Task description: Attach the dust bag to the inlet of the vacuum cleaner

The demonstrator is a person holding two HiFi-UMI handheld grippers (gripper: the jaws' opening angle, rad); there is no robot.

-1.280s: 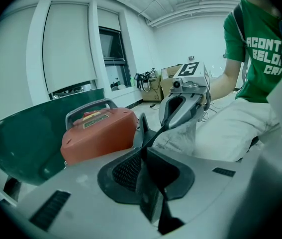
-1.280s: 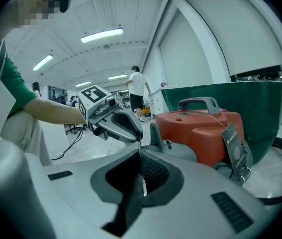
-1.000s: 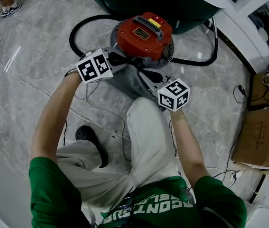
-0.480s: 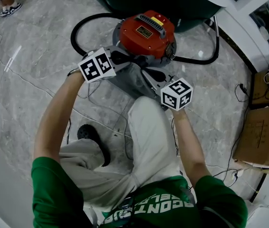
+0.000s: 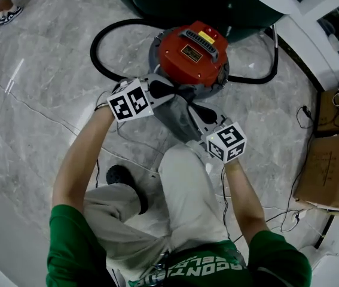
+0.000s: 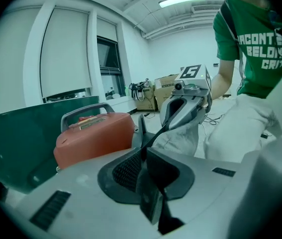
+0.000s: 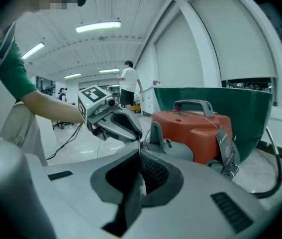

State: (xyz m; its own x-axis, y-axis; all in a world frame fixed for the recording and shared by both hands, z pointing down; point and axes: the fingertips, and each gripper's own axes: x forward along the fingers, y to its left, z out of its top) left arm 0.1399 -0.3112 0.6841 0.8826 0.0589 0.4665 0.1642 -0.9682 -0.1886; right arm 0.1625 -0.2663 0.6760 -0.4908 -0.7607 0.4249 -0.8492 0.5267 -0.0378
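While the head view shows the whole layout from above, only the gripper views show how each claw stands. From above, the person crouches on the marble floor [image 5: 31,106] with the red vacuum [image 5: 192,54] at 12 o'clock, a black hose [image 5: 99,51] looping round its far side from 9 o'clock to 3 o'clock. The grey bag [image 5: 176,116] hangs between the two tools, just on the near side of the vacuum, above the person's knee. Cardboard boxes [image 5: 330,171] sit well apart at 3 o'clock.

The left claw [image 6: 143,152], seen in its own view, is closed on a thin dark edge of the bag that runs up and away toward the other tool. That view alone shows the bag's crumpled grey cloth sagging below the far tool, with the vacuum at 10 o'clock.

The right claw [image 7: 140,156] is likewise clamped on the bag's thin edge, which stretches straight to the left tool opposite. This view adds what neither other one gives: a tag [image 7: 227,145] dangling off the vacuum's side at 3 o'clock, a dark green tub [image 7: 230,103] standing behind the vacuum, and a standing person [image 7: 129,84] far back in the room at 12 o'clock.
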